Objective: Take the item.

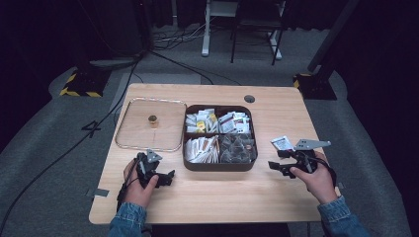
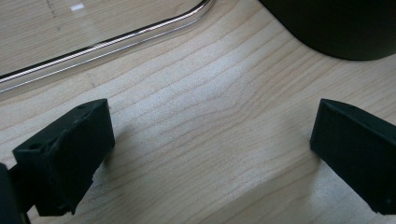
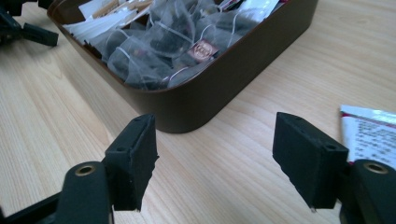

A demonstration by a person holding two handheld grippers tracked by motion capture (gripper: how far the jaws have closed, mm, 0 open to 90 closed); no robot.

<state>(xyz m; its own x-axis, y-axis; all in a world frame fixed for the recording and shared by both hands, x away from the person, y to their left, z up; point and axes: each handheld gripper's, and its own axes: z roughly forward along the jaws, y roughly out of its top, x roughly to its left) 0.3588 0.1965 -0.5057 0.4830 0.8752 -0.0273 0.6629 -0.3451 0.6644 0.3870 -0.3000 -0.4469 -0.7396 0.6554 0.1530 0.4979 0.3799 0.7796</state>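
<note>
One dark brown rounded box [image 1: 219, 166] with four compartments sits mid-frame on the wooden table [image 1: 212, 197], holding paper sachets and mesh pyramid tea bags. One white sachet [image 1: 281, 143] lies right of it, just above the right gripper [image 1: 274, 166]. One clear lid [image 1: 128, 143] lies left. Both the left gripper [image 1: 170, 177] and the right have wide, empty jaws.

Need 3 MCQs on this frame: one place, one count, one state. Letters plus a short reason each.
1. Where does the white sachet lie?
A. on the lid
B. on the table right of the brown box
C. inside the box

2. How many compartments does the box have?
A. two
B. four
C. six

3. How do the right gripper's jaws stand?
A. open, nothing between
B. shut on a tea bag
C. shut on the lid

Answers:
1 B, the sachet rests on bare wood beside the box.
2 B, dividers split the box into four.
3 A, only table shows between the jaws.
</note>
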